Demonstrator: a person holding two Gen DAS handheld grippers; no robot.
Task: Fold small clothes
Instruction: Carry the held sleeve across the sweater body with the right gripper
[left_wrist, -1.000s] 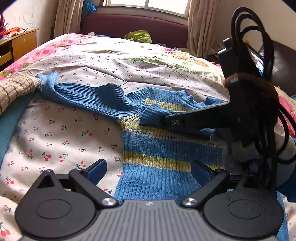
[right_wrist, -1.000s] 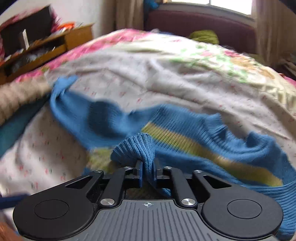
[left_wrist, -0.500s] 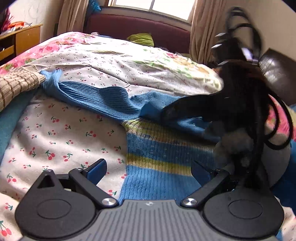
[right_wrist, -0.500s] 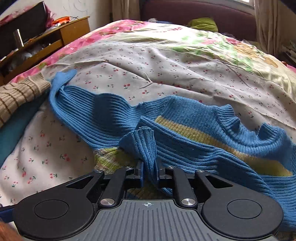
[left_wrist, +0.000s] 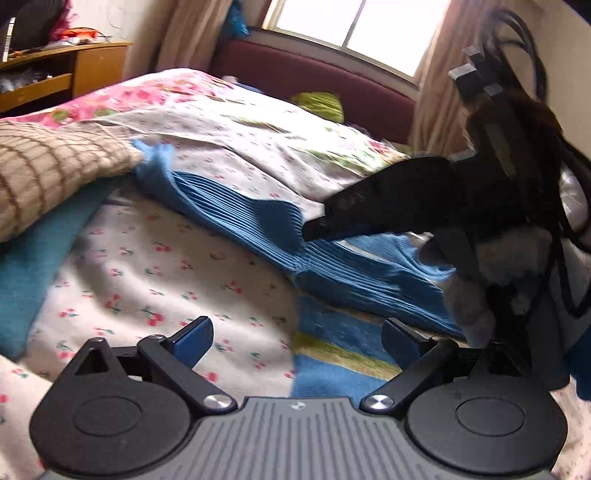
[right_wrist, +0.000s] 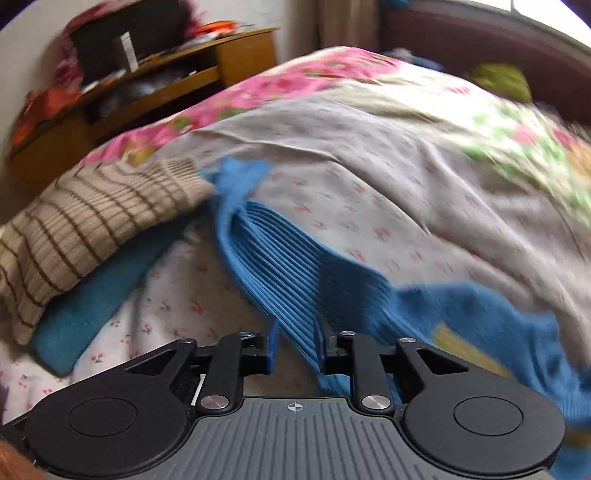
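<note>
A small blue ribbed sweater (left_wrist: 332, 266) with yellow stripes lies spread on the cherry-print bedsheet (left_wrist: 155, 280). One sleeve (right_wrist: 280, 258) stretches up to the left. My left gripper (left_wrist: 295, 341) is open and empty, low over the sweater's hem. My right gripper (right_wrist: 295, 347) has its jaws partly apart, with the ribbed sleeve lying between them, not pinched. In the left wrist view the right gripper (left_wrist: 314, 230) reaches in from the right over the sleeve.
A beige striped knit (left_wrist: 48, 173) lies on a teal cloth (left_wrist: 40, 258) at the left. A wooden desk (right_wrist: 155, 88) stands beyond the bed's left side. A dark red headboard (left_wrist: 317, 81) and window are at the far end.
My right gripper has opened from its pinch on the sweater's folded cuff and moved left over the sleeve. Both views have swung to the left. The left gripper stays open.
</note>
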